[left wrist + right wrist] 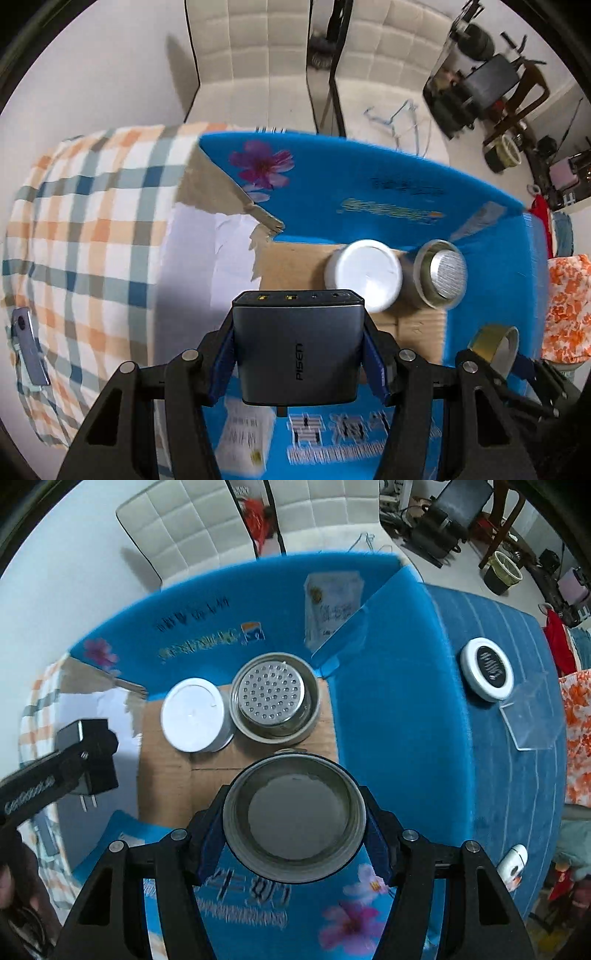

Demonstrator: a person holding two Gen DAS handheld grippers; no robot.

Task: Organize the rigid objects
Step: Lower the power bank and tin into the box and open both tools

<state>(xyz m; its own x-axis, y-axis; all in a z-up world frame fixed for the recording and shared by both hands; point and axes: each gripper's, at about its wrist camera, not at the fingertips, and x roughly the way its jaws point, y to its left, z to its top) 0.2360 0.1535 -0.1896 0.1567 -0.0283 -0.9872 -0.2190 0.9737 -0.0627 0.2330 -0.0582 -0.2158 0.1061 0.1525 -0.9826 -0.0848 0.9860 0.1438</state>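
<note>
Table under a plaid orange-and-blue cloth [85, 206], white padded chairs behind. On it, an open blue cardboard box [388, 686] with flaps up. Inside on the brown floor: a white-lidded round tub [194, 714] touching a steel cup with a perforated strainer insert [273, 698]. Right gripper [294, 825] clamped on a round metal tin [295, 818] above the box. Left gripper [297, 354] clamped on a grey PISEN charger block [297, 347] at the box's near edge.

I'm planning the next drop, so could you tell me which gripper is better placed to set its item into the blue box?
Probably the right. Its gripper holds the metal tin directly above the blue box floor, near the strainer cup. The left gripper, holding the charger, hangs nearer the box's torn left edge.
</note>
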